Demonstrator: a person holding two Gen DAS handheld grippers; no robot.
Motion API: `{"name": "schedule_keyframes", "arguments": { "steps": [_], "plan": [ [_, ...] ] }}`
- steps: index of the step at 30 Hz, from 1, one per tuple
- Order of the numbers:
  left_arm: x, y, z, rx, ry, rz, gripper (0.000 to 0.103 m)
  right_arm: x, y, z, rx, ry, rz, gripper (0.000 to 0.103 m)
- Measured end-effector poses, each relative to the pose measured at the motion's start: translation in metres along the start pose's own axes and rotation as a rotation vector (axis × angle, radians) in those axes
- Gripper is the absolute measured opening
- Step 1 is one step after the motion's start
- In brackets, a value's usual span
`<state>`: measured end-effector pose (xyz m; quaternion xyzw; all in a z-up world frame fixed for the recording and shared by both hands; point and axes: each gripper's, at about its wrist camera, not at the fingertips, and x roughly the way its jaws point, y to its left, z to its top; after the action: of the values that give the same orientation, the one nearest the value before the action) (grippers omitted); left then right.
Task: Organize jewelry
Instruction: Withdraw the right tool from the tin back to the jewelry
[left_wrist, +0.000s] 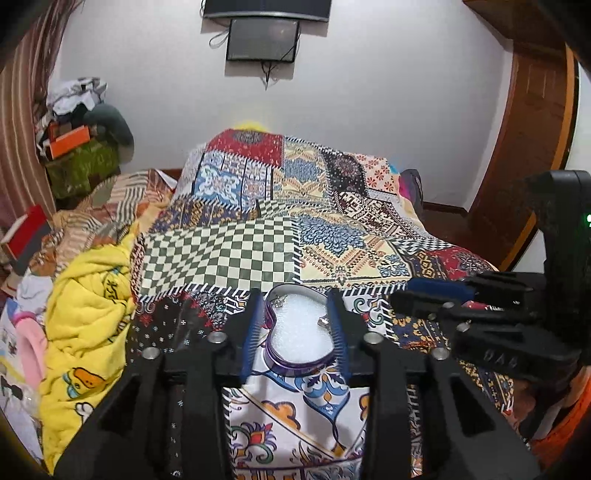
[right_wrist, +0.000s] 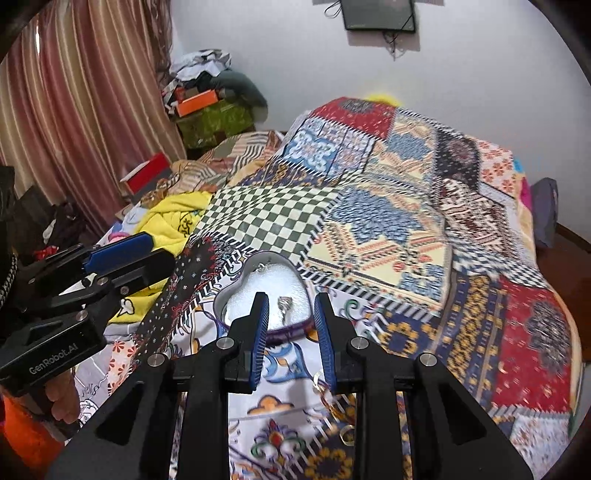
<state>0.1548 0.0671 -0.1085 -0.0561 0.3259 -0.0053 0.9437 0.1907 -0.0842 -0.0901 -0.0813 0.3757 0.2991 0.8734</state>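
Both tongs, left and right, spread wide, empty, above heart-shaped tin.

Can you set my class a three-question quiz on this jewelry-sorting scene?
1. True or false: the heart-shaped tin lies open, lid off.
2. What lines the tin? A) white foam B) red velvet C) sand
3. Fill in: the left claw and right claw are both ____.
Extra: a gold chain lies on the patchwork bedspread, outside the tin.

Key: 1 true; 2 A; 3 open.
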Motion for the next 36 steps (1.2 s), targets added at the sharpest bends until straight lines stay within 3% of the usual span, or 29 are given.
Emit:
{"name": "schedule_keyframes", "arguments": {
  "steps": [7, 15, 27, 36],
  "plan": [
    [-0.027, -0.018, -0.006, 0.022, -0.013, -0.009, 0.048, -0.036, -0.01, -0.014, 0.037, -0.034, -0.048, 0.024],
    [-0.031, -0.036, -0.02, 0.029, 0.039, -0.04, 0.049, -0.064, -0.036, -0.041, 0.096, -0.031, -0.109, 0.026],
    [0.016, -0.076, -0.061, 0.069, 0.231, -0.126, 0.049, -0.066, -0.067, -0.09, 0.178, 0.058, -0.159, 0.026],
    [0.064, -0.113, -0.085, 0.11, 0.355, -0.209, 0.049, -0.062, -0.082, -0.109, 0.221, 0.101, -0.152, 0.026]
  ]
}}
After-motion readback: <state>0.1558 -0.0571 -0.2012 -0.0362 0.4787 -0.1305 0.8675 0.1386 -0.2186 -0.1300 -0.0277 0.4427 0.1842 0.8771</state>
